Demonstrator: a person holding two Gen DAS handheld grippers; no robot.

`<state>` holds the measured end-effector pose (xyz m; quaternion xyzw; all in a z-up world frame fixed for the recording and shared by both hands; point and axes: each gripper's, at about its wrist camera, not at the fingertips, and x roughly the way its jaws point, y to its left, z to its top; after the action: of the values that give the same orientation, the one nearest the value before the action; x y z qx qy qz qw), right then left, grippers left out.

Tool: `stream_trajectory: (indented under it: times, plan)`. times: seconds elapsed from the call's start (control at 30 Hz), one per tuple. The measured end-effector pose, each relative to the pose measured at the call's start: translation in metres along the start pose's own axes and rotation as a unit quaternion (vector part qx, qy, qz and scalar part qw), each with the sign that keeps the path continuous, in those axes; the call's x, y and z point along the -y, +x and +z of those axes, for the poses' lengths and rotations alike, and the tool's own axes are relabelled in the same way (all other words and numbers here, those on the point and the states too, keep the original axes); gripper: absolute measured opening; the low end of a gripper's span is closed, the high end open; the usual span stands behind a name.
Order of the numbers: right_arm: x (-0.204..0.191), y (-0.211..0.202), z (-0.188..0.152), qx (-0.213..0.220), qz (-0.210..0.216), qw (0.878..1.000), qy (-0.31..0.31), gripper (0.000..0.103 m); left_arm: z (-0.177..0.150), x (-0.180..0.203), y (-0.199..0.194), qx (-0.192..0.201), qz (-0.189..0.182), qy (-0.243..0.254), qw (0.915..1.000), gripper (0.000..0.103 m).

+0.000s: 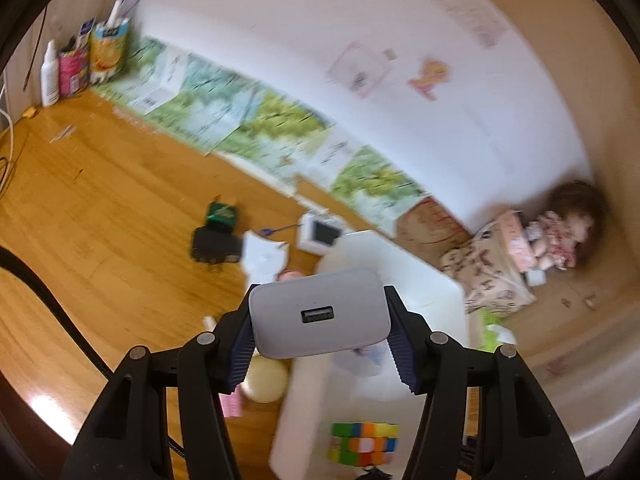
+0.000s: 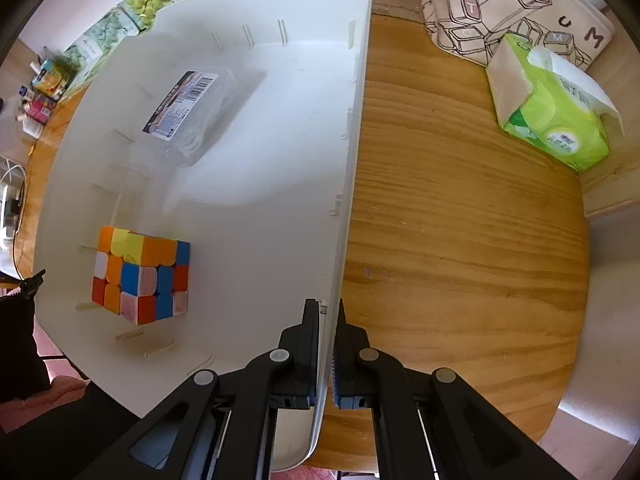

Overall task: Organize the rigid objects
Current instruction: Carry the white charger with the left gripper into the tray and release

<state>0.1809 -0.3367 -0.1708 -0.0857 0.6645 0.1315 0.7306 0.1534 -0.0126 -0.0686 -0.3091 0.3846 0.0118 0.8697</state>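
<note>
My left gripper is shut on a white USB charger and holds it in the air above the white bin. A colourful puzzle cube lies in the bin below it. In the right wrist view my right gripper is shut on the right wall of the white bin. The puzzle cube and a clear plastic box with a label lie inside the bin.
A green tissue pack and a printed cloth bag lie on the wooden table right of the bin. Left of the bin lie a black box, a small white device, papers and a cream round object. A doll lies far right.
</note>
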Motion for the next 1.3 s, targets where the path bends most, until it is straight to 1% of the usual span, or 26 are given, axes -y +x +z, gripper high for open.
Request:
stream_trajectory:
  times: [0.1, 0.2, 0.37, 0.43, 0.57, 0.7, 0.8, 0.87, 0.93, 1.07, 1.17, 1.3]
  plan:
    - [-0.004, -0.001, -0.003, 0.001, -0.004, 1.0, -0.017, 0.006, -0.01, 0.015, -0.011, 0.02, -0.039, 0.014, 0.999, 0.061]
    - [-0.014, 0.0, -0.005, 0.002, -0.007, 0.999, -0.038, 0.007, -0.018, 0.032, -0.015, 0.024, -0.048, 0.036, 0.9979, 0.061]
    - [-0.026, -0.001, -0.006, 0.003, -0.008, 0.998, -0.066, 0.008, -0.038, 0.058, -0.008, 0.005, -0.06, 0.062, 0.9963, 0.061]
    - [-0.03, 0.0, -0.009, 0.004, -0.008, 0.997, -0.076, 0.008, -0.048, 0.069, 0.0, -0.013, -0.06, 0.071, 0.9956, 0.061]
    - [-0.036, 0.001, -0.015, 0.005, -0.008, 0.995, -0.095, 0.009, -0.064, 0.082, 0.01, -0.039, -0.057, 0.086, 0.9939, 0.061]
    - [-0.035, 0.001, -0.013, 0.005, -0.004, 0.994, -0.107, 0.01, -0.076, 0.095, 0.016, -0.06, -0.033, 0.113, 0.9912, 0.062]
    - [-0.035, 0.001, -0.014, 0.006, -0.002, 0.994, -0.11, 0.011, -0.08, 0.099, 0.019, -0.068, -0.029, 0.12, 0.99, 0.062]
    - [-0.032, 0.003, -0.014, 0.006, -0.002, 0.994, -0.111, 0.011, -0.081, 0.1, 0.018, -0.068, -0.03, 0.123, 0.9896, 0.061]
    - [-0.031, 0.004, -0.012, 0.006, -0.002, 0.994, -0.11, 0.011, -0.081, 0.102, 0.014, -0.06, -0.035, 0.126, 0.9895, 0.061]
    - [-0.027, 0.002, -0.011, 0.005, 0.0, 0.995, -0.1, 0.011, -0.08, 0.102, 0.009, -0.052, -0.031, 0.131, 0.9896, 0.062]
    - [-0.022, 0.003, -0.01, 0.003, 0.002, 0.996, -0.091, 0.01, -0.078, 0.096, 0.008, -0.054, -0.023, 0.127, 0.9902, 0.062]
    - [-0.014, 0.003, -0.007, 0.0, 0.007, 0.998, -0.065, 0.009, -0.073, 0.085, 0.0, -0.053, -0.002, 0.132, 0.9898, 0.062]
